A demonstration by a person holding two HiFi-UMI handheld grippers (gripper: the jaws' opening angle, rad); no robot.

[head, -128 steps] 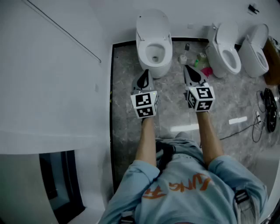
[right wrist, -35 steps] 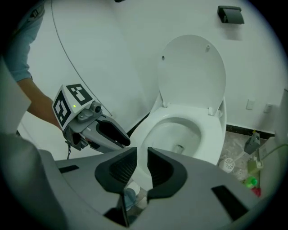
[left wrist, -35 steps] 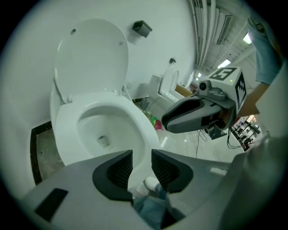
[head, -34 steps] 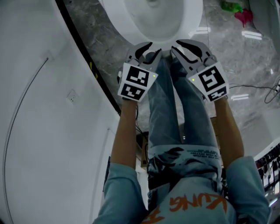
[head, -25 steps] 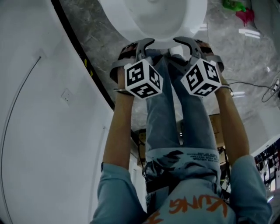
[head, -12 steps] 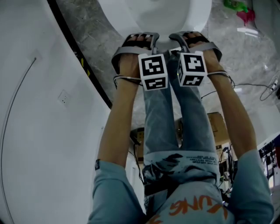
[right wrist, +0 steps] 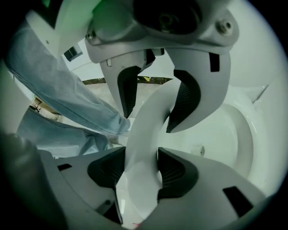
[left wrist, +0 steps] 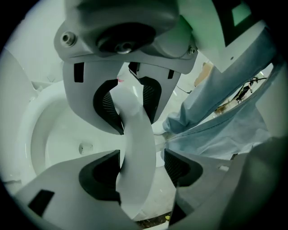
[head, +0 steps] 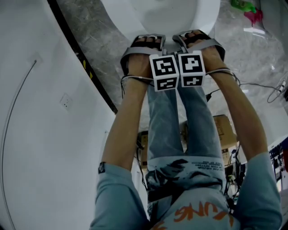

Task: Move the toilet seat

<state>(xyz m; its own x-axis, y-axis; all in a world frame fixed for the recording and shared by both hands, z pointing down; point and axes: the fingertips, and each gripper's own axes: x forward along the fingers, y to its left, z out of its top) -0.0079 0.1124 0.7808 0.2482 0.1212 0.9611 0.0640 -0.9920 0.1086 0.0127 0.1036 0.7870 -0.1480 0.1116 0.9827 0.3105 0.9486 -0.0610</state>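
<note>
The white toilet (head: 135,18) fills the top of the head view. My two grippers meet at its front edge, marker cubes side by side. The toilet seat (left wrist: 137,134) runs as a white band between the jaws of my left gripper (left wrist: 141,168) (head: 150,39). It touches one pad and a gap shows at the other. My right gripper (right wrist: 139,168) (head: 191,36) is closing, and both of its pads lie against the seat (right wrist: 148,121). Each gripper view shows the other gripper facing it across the seat, with the bowl (right wrist: 225,134) behind.
The person's jeans legs (head: 175,121) stand right below the grippers. Grey marble floor (head: 94,27) meets a white wall (head: 45,134) along a black strip (head: 85,58). Green and pink items (head: 245,11), a cable (head: 265,87) and a cardboard box (head: 222,128) lie to the right.
The person has stepped up to the toilet. Over the last second both grippers rolled inward at the seat's front edge until their cubes came side by side.
</note>
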